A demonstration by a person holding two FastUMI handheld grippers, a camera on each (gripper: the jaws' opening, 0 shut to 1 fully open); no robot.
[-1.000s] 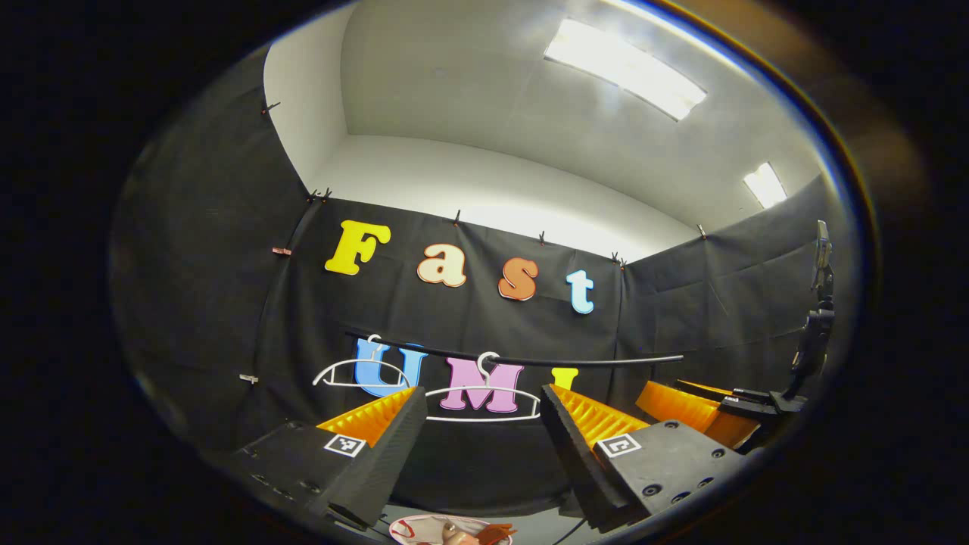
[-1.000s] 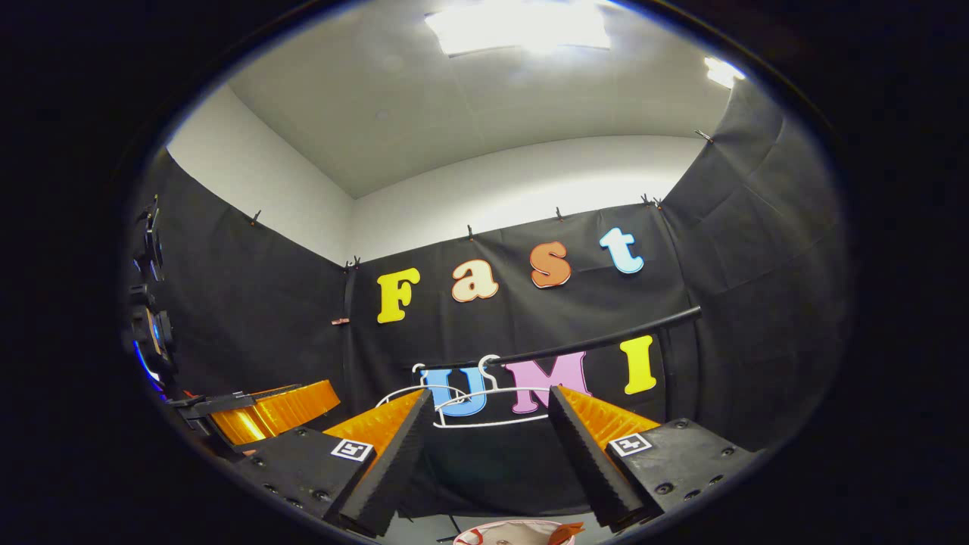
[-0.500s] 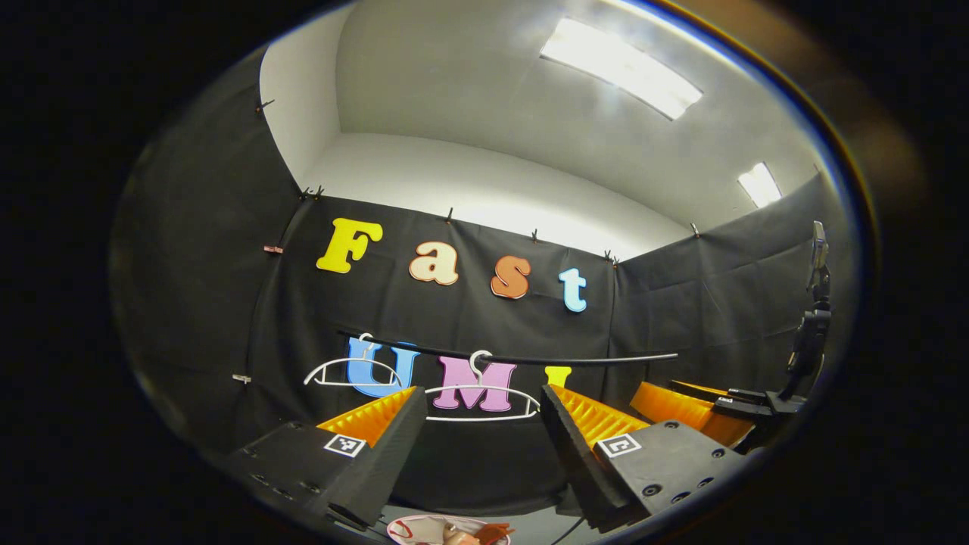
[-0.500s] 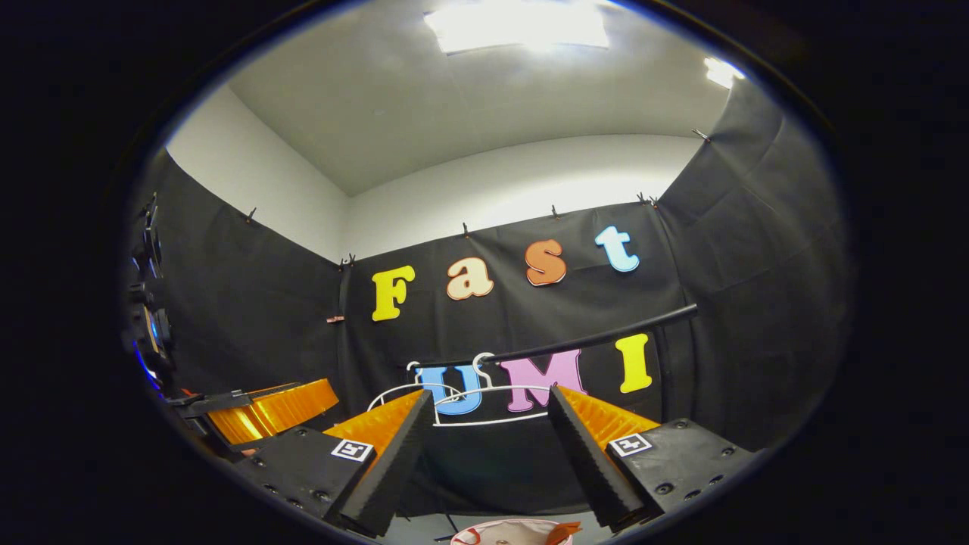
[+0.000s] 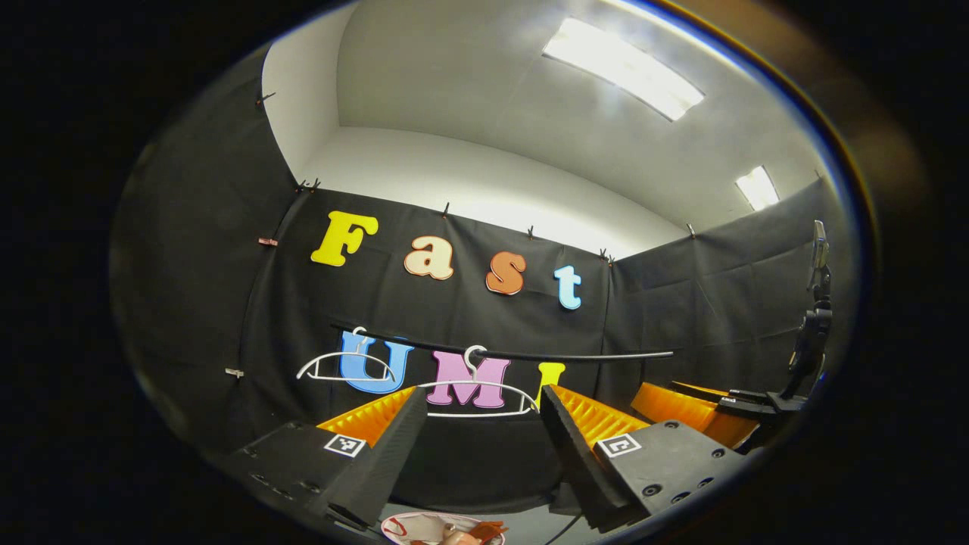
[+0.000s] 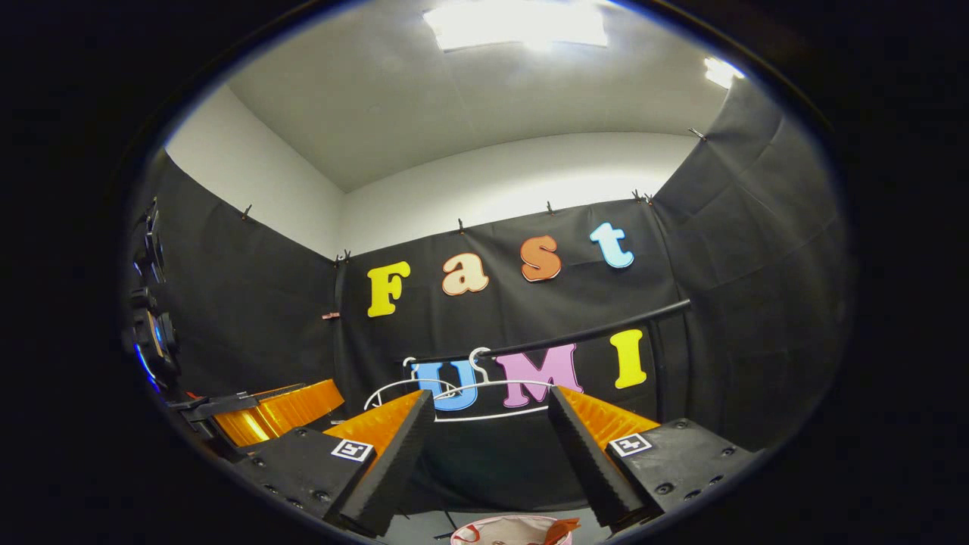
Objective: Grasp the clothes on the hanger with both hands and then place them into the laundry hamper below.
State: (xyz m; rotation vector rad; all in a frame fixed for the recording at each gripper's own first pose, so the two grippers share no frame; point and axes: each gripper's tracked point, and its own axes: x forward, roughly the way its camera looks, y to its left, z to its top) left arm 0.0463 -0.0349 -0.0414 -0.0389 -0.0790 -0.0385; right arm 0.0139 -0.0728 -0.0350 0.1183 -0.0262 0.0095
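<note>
Both tongs tilt upward with fingers spread apart and empty: left tongs (image 5: 478, 446) and right tongs (image 6: 492, 454) face two bare white hangers (image 5: 477, 393) on a black rail (image 5: 575, 356), with the laundry hamper (image 6: 511, 530) below holding clothes (image 5: 469, 531).

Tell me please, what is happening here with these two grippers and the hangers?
A person holds two grippers up in front of a black rail. The left gripper and the right gripper are both open and hold nothing. Two white hangers hang on the rail, one straight ahead and another to its side; both look bare. Below, the laundry hamper has clothes in it already, so the clothes seem dropped in.
</note>
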